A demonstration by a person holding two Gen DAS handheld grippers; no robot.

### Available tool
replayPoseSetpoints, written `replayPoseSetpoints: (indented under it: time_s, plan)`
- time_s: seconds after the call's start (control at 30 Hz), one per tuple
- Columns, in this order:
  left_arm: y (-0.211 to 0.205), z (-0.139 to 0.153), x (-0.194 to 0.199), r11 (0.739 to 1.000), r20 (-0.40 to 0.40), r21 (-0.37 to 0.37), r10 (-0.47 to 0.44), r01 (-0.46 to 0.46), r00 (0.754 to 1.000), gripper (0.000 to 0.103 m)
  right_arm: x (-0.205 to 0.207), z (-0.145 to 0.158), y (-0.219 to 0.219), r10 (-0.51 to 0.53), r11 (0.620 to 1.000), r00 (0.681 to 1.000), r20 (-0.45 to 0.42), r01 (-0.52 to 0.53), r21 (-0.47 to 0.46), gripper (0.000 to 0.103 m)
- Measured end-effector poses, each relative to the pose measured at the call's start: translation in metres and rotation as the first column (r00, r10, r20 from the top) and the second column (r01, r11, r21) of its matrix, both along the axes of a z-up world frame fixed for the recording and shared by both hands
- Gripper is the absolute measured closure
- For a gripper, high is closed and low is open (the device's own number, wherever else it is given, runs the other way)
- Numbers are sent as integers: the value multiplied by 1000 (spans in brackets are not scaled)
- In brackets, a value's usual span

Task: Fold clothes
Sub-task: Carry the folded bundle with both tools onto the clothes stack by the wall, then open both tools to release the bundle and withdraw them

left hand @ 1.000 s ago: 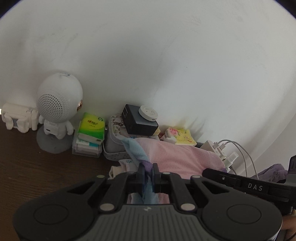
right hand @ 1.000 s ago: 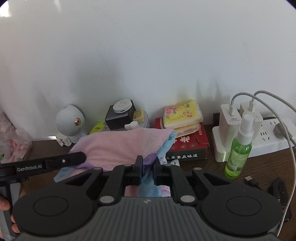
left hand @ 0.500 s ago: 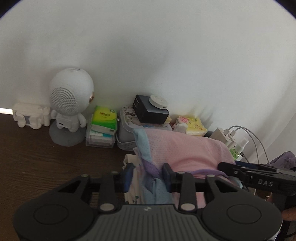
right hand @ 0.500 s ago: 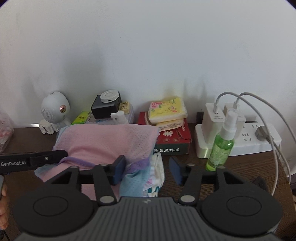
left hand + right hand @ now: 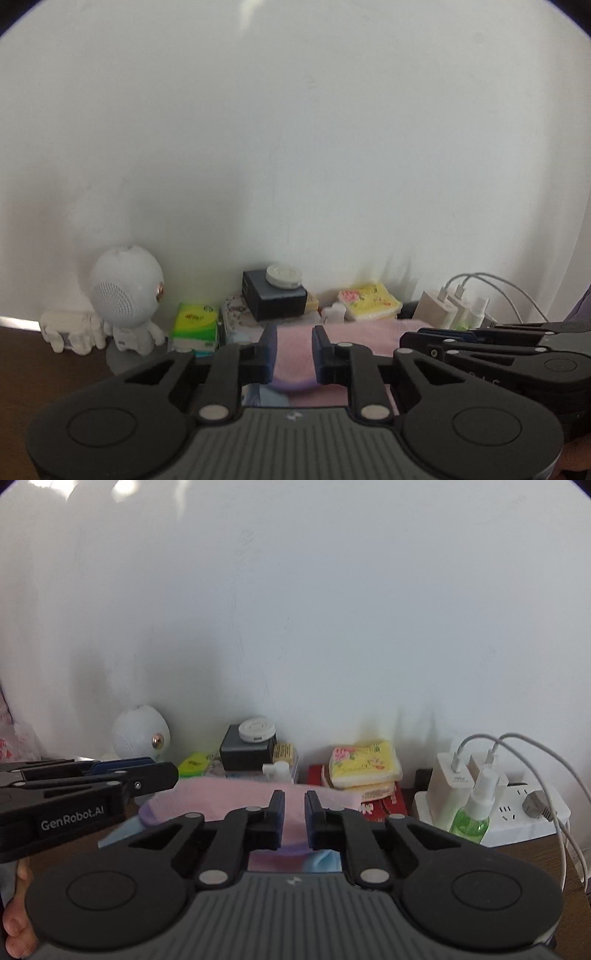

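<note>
- The pink garment (image 5: pixel 354 334) lies folded on the dark wooden table (image 5: pixel 44 365), on top of light-blue fabric (image 5: pixel 323 862) that shows at its near edge; I judge it a finished or nearly finished fold set on a small stack close to the wall clutter.
- The left gripper (image 5: pixel 294 349) sits at 6 o'clock in its own view, over the near edge of the garment. Its jaws have just been closing and now stand a narrow gap apart, with pink cloth and a lilac hem (image 5: pixel 293 386) seen between them.
- Whether the left pads press on that cloth cannot be told: it seems to lie below the tips, not pinched.
- The right gripper (image 5: pixel 294 821) likewise has just been closing; its 2 fingers stand slightly apart over the pink cloth, and a grip cannot be confirmed.
- In the left view the right gripper enters from 3 o'clock; both tools flank the same garment, probably for a joint hold.
- A spray bottle (image 5: pixel 474 808) and a power strip (image 5: pixel 517 808) stand at 3 o'clock in the right view, near the working area.
</note>
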State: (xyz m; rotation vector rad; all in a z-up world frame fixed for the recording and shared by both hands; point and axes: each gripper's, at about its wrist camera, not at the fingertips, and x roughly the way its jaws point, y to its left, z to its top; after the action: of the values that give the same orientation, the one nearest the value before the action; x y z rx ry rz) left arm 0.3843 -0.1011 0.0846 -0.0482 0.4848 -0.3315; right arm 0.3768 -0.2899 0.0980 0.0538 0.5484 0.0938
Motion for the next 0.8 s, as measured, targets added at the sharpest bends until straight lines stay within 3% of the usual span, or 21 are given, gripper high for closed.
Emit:
replayPoseSetpoints:
  time_s: [0.1,0.2,0.47,0.53,0.67,0.8]
  plan:
    - [4,-22,-7,999,-10,35,9,-8,1000,86,-11,-20,-3,-23,999,1000,11,23,-36,92]
    - [11,-32,-14,1000,-6,11,5,-5,1000,85,-20,-32,-16,-47,999,998,35,46,15,91]
    - [9,-31,-17,1000,-2,16,23,-23,1000,83,-42,-40,-25,-101,993,990,94,95,73,85]
    - [11,-29,-19,999,10,23,35,-36,999,79,-42,-38,-24,-113,992,989,92,108,60,85]
    - [18,-16,-32,995,-5,54,82,-82,997,81,-49,-21,-24,-159,987,984,81,155,49,85]
    - [30,15,-71,993,32,58,104,-106,994,79,-79,9,-23,-186,982,978,98,183,40,81]
